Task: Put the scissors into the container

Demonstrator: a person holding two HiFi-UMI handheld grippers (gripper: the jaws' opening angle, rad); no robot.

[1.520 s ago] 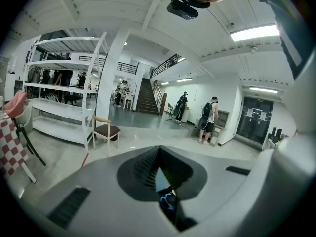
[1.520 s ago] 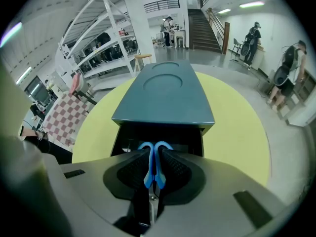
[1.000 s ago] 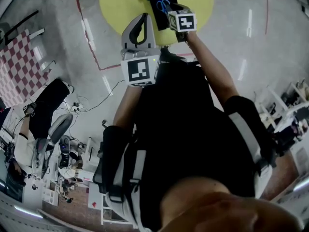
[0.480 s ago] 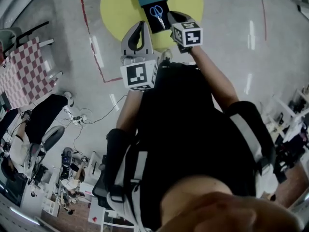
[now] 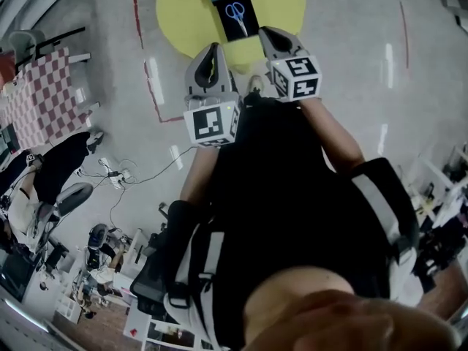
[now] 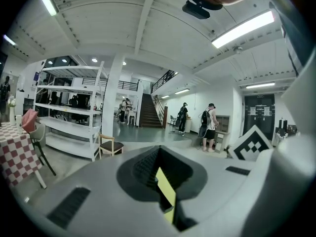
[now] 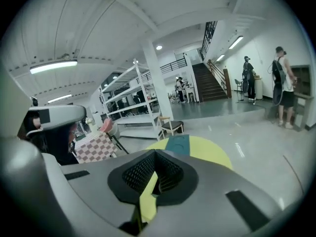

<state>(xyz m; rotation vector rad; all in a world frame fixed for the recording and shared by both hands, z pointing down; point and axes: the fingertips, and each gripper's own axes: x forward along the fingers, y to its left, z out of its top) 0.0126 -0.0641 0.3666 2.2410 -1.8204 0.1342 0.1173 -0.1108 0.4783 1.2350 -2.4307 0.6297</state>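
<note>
Head view: a yellow round table (image 5: 183, 13) carries the container (image 5: 245, 32), a black tray with a teal section at its far end. The blue-handled scissors (image 5: 235, 12) lie flat inside the black tray, and neither gripper touches them.

The left gripper (image 5: 212, 50) is held over the near edge of the table, its marker cube (image 5: 212, 121) facing the camera. The right gripper (image 5: 273, 38) sits near the container's near right corner, with its own marker cube (image 5: 296, 79) behind the jaws.

Left gripper view: the left gripper (image 6: 160, 181) has its jaws brought together. Only a thin slit remains between them, showing a strip of yellow, and nothing is clamped. Beyond the jaws stand white shelving (image 6: 74, 107), a wooden chair (image 6: 109, 146) and a staircase (image 6: 148, 110).

Right gripper view: the right gripper (image 7: 149, 180) likewise has its jaws together with nothing in them. The table (image 7: 210, 152) and the teal end of the container (image 7: 177, 143) lie ahead. A checked tablecloth (image 7: 96, 147) lies at left.
</note>
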